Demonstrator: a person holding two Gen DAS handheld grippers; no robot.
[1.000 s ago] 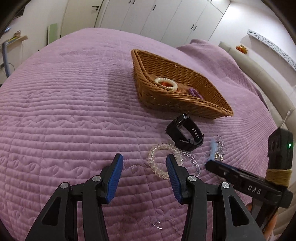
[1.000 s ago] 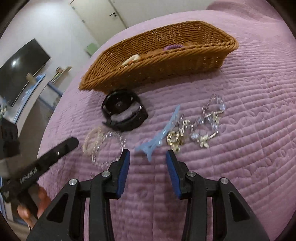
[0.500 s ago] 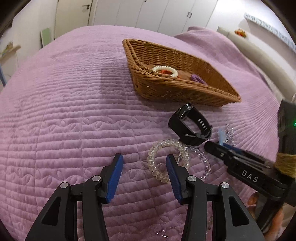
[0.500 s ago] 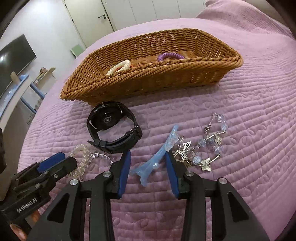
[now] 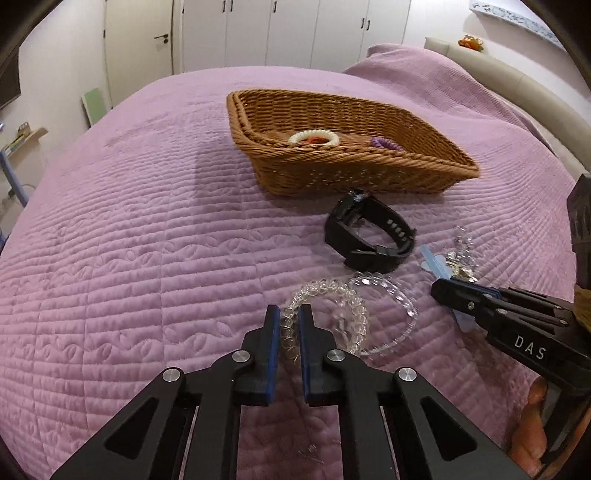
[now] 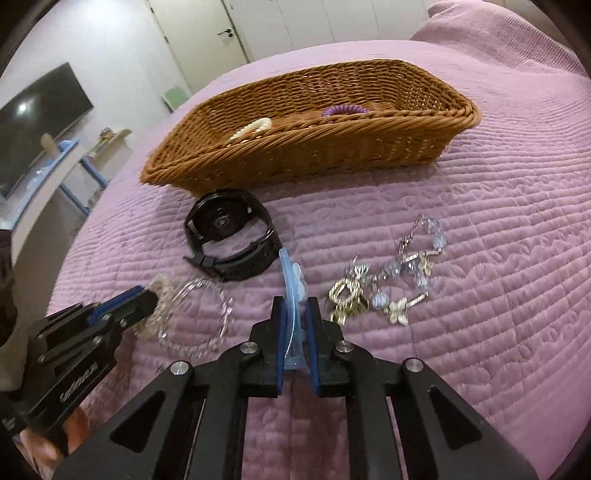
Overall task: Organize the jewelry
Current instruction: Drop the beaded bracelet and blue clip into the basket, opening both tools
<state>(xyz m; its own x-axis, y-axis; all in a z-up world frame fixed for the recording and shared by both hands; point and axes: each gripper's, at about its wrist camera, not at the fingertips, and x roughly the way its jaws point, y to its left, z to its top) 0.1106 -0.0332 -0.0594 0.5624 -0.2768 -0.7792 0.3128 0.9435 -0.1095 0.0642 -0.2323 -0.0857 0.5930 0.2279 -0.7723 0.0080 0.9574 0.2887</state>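
Wicker basket (image 5: 369,173) waits just beyond, so the left gripper (image 5: 287,325) pinches the clear bead bracelet (image 5: 325,314) and the right gripper (image 6: 295,317) clamps the blue hair clip (image 6: 291,280), both low on the quilt (image 5: 129,240), seemingly ready for lifting.

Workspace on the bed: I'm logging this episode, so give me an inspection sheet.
Surface: purple quilted bedspread.
Job's things: wicker basket holds a cream bead bracelet and purple hair tie; black smartwatch, thin clear bracelet and gold butterfly jewelry lie on the bedspread.
Clutter: nothing seen.
Grippers: left gripper shut on clear bead bracelet; right gripper shut on blue hair clip.
Cables: nothing seen.
Surroundings: white wardrobe doors, wall TV.
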